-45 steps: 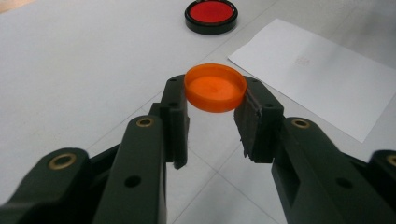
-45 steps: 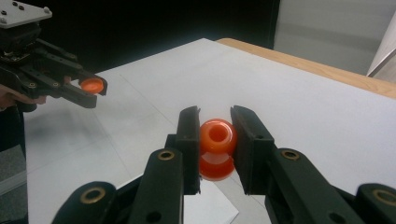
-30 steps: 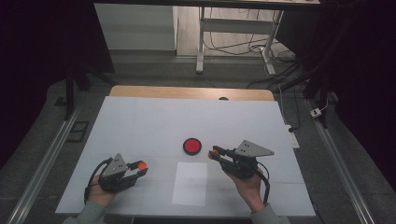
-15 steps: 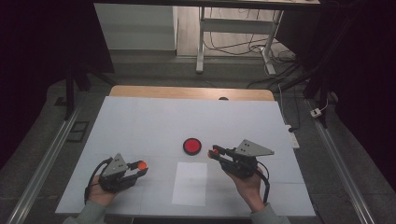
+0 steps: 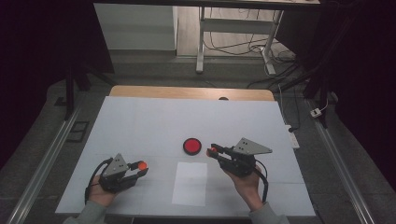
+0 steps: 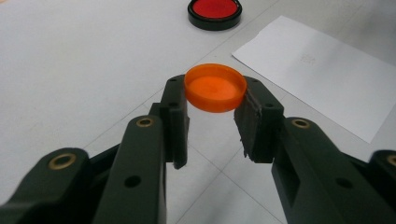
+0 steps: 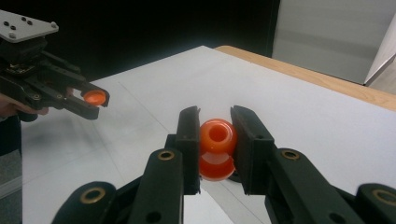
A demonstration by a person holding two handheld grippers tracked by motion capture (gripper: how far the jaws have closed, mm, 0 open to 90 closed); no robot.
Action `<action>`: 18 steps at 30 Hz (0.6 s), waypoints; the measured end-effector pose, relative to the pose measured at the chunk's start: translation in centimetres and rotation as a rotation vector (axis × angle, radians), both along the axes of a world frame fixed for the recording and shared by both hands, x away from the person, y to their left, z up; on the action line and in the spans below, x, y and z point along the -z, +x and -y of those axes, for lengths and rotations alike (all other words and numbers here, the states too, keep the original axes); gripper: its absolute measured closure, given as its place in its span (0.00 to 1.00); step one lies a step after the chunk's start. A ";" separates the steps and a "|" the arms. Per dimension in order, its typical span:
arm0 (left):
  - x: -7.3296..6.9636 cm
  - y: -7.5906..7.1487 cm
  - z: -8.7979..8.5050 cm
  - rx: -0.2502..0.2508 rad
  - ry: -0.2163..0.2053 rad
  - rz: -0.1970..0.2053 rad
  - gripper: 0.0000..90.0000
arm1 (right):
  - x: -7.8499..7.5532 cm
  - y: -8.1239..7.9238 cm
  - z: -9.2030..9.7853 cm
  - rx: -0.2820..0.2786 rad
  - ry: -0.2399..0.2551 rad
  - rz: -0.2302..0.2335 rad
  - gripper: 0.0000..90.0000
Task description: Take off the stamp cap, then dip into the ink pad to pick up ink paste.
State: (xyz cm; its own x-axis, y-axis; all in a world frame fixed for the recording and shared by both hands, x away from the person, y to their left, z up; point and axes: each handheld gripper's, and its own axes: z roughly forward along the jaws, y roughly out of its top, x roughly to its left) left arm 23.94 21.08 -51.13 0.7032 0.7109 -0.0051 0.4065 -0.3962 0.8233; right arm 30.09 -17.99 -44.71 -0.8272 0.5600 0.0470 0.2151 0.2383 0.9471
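Overhead faces forward — gripper views close, sharing table (image 5: pixel 140 121).

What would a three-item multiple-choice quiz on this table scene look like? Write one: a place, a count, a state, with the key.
1. Where does the red disc lie?
A. on the white sheet of paper
B. on the table beyond the paper
C. between jaws

2. How many orange pieces are held in all?
A. one
B. two
C. three

3. How does the left hand-held gripper stand?
A. wide open, holding nothing
B. lying on the table
C. shut on the orange cap

Key:
1 B, the high view shows the disc on the table, apart from the paper.
2 B, the orange cap sits in the left jaws and the orange spool in the right hand-held gripper.
3 C, both pads press on the cap's rim in the left gripper view.
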 end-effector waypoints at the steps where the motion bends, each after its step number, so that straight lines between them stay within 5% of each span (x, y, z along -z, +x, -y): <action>1: 0.0 0.0 0.0 0.000 0.000 0.000 0.72 | 0.0 0.0 -0.1 0.001 -0.001 -0.002 0.80; 18: 0.0 0.0 0.0 0.001 0.001 -0.002 0.72 | 0.3 1.5 -1.4 -0.002 -0.022 -0.009 0.80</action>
